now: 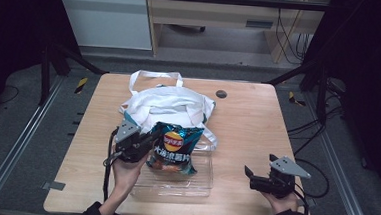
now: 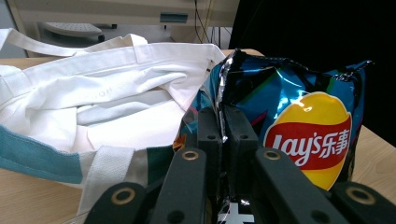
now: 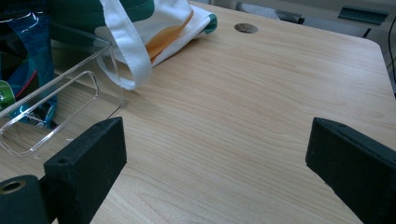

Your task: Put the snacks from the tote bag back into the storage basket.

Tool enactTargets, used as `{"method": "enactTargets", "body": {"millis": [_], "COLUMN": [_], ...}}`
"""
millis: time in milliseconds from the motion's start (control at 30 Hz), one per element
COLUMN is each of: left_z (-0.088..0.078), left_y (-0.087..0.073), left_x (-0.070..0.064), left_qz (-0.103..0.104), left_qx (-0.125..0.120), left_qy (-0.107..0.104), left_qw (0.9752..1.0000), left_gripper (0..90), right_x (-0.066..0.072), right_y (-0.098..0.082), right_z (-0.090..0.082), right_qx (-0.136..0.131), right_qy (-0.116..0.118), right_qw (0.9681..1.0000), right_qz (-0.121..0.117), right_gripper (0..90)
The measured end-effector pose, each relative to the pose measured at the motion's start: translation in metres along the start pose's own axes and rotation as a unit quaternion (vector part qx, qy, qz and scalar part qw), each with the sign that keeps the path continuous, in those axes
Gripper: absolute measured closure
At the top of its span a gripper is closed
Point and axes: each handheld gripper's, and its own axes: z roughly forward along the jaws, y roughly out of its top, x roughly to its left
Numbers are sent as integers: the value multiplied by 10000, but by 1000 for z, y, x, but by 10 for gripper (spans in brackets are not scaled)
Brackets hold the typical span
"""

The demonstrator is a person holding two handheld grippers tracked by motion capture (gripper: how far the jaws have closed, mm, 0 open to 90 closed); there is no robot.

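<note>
Left tongs (image 1: 152,141) are pinched almost fully together, jaws side by side with just a sliver between them, held up in the left hand (image 1: 124,169) with the forearm coming in from the bottom edge. Right tongs (image 1: 248,172) sit low in the right hand (image 1: 284,199), jaws spread wide apart, gripping nothing, pointing left.

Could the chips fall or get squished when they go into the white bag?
Maybe. The left gripper pinches only a thin edge of the chip bag, so the puffy bag could slip out and drop into the clear tray. Squeezing harder might crush chips. The tote bag lies floppy on the table, its mouth not held wide, and the right gripper waits open off to the side, so the chips could snag on the cloth.
</note>
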Motion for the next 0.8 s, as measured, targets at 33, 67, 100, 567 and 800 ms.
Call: {"method": "enactTargets", "body": {"millis": [33,67,100,567,800], "left_z": [1,1,1,0,-3], "left_y": [0,0,1,1,2], "left_x": [0,0,0,8,9], "left_qz": [5,3,4,55,16], "left_qx": [-3,-7,-10,20,89], "left_qy": [0,-6,-23,-87,-216], "left_qw": [10000,10000,10000,9999,9997], "left_gripper": [853,848,839,493,450], "right_x": [0,0,0,0,0], "right_y": [0,0,0,0,0], "right_z": [0,0,0,-1,-2], "right_qx": [6,7,3,-27,-36], "right_qy": [1,3,4,8,9], "right_qw": [10000,10000,10000,10000,10000], "right_qz": [10,13,12,16,12], "right_gripper": [54,54,55,54,54]}}
